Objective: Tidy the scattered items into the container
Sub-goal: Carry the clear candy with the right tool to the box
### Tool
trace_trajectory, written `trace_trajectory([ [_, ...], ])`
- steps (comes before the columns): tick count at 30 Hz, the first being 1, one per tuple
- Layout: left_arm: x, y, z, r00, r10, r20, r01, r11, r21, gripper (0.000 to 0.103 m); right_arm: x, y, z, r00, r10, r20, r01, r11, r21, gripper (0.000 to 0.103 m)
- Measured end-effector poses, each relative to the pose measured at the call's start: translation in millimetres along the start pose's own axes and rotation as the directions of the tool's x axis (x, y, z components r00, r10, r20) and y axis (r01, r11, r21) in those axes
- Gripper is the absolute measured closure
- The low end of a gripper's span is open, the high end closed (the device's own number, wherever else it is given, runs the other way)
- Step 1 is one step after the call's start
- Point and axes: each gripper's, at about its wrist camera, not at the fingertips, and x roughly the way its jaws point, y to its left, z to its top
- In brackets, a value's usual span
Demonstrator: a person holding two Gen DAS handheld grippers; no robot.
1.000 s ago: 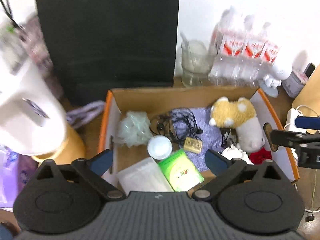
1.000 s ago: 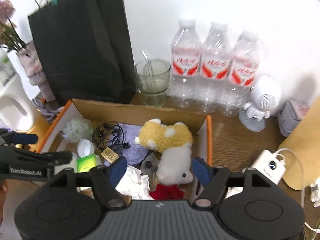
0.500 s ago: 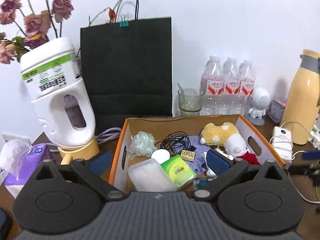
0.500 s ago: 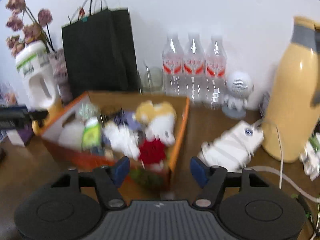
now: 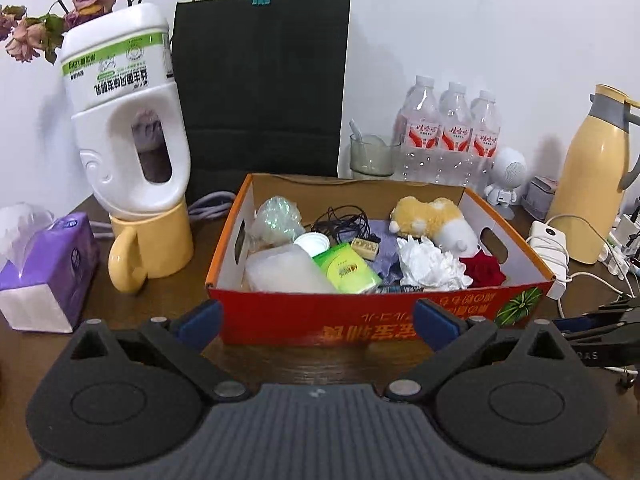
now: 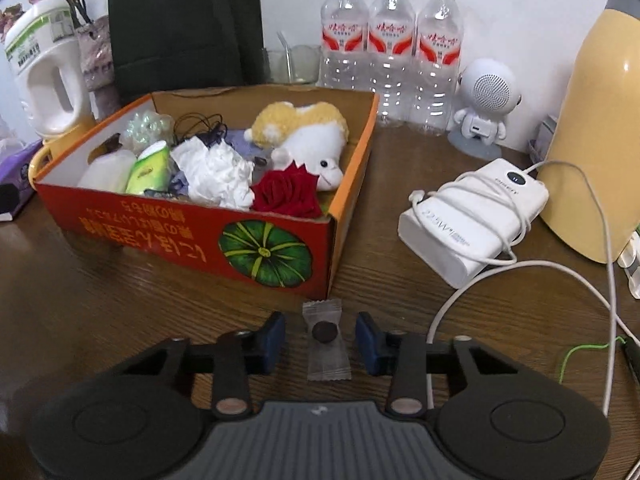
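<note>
The red and orange cardboard box [image 5: 372, 316] [image 6: 192, 236] stands on the wooden table and holds a plush toy [image 5: 436, 218] [image 6: 304, 132], crumpled tissue [image 6: 216, 172], a red rose [image 6: 288, 192], a green packet [image 5: 346, 268], a cable and other items. A small clear-wrapped dark candy [image 6: 325, 338] lies on the table just in front of the box. My right gripper [image 6: 320, 344] is open, low over the table, with the candy between its fingers, apart from both pads. My left gripper [image 5: 316, 320] is open and empty, in front of the box. The right gripper shows at the right edge of the left wrist view [image 5: 600, 324].
A white power bank with a cable [image 6: 476, 216] lies right of the box, beside a yellow flask [image 6: 600, 132]. Water bottles [image 6: 388, 48], a robot-shaped speaker [image 6: 484, 104], a glass and a black bag [image 5: 260, 92] line the wall. A white jug on a yellow mug [image 5: 152, 244] and a tissue box [image 5: 44, 276] stand left.
Both grippers have pulled back from over the box. The right gripper has dropped low to the table and now straddles the candy. The left one sits lower, in front of the box.
</note>
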Motion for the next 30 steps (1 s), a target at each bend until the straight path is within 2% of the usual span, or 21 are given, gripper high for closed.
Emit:
trace_trajectory([
  [4,-0.7,1.2,-1.0,1.000,0.003,0.003,-0.003,1.000,0.004,0.000,6.8,0.9,0.6,1.000,-0.013,0.007,0.013,1.000,0.010,0.079],
  [5,-1.2,1.0,-1.0,1.000,0.002,0.003,-0.002,1.000,0.005,0.000,7.3,-0.1,1.1,1.000,-0.009,0.007,0.009,1.000,0.026,0.084],
  [11,-10.1,3.1,-1.6,1.000,0.005,0.031,-0.005,1.000,0.000,0.000,1.6,12.7,-1.7,0.999,-0.038,-0.004,0.038,0.999,-0.003,0.085],
  [14,-20.1,4.1,-3.1,0.999,-0.002,0.047,0.003,1.000,-0.013,0.000,-15.9,26.3,-6.7,0.998,-0.044,0.034,0.045,0.999,-0.029,0.086],
  [18,-39.7,2.8,-6.1,0.995,0.006,0.095,-0.005,1.000,-0.012,0.000,-56.2,47.8,-11.7,0.991,-0.029,0.127,0.034,0.998,-0.043,0.085],
  [25,-77.9,5.8,-30.3,0.985,0.038,0.165,-0.034,0.999,-0.029,0.000,-127.8,90.0,-38.1,0.950,0.039,0.309,-0.032,0.999,-0.026,0.085],
  [30,-102.6,11.5,-65.2,0.979,0.066,0.193,-0.056,0.997,-0.057,0.000,-158.8,121.7,-70.9,0.906,0.040,0.421,-0.037,0.999,-0.014,0.085],
])
